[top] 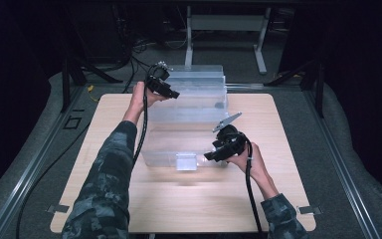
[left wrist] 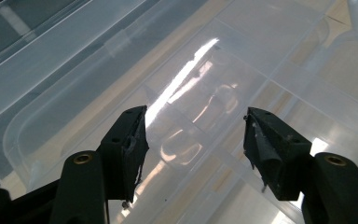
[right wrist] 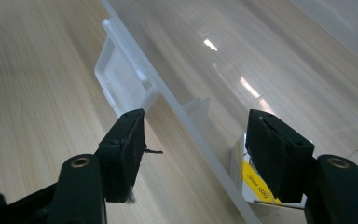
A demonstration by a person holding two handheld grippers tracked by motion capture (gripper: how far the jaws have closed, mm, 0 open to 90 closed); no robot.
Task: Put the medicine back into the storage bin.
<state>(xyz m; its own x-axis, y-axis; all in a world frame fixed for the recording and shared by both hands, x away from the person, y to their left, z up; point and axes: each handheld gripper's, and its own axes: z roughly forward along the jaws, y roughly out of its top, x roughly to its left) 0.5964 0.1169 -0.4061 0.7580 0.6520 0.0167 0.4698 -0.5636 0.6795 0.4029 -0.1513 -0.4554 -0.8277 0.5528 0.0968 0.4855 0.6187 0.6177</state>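
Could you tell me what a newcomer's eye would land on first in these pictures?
Most striking is the clear plastic storage bin, lying mid-table on the pale wooden table. The left gripper hangs over the bin's far left corner, while the right gripper sits at its near edge beside the latch. Both have jaws apart, pressing on nothing.

gripper (right wrist: 196, 144) jaws apart astride the clear bin's rim (right wrist: 186, 123), above the wooden table (right wrist: 42, 93)

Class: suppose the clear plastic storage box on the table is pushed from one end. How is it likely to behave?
The clear plastic box looks thin-walled and almost empty, so it is probably light. On the smooth wooden table it would likely slide rather than tip, being low and wide. Its walls may flex under a claw.
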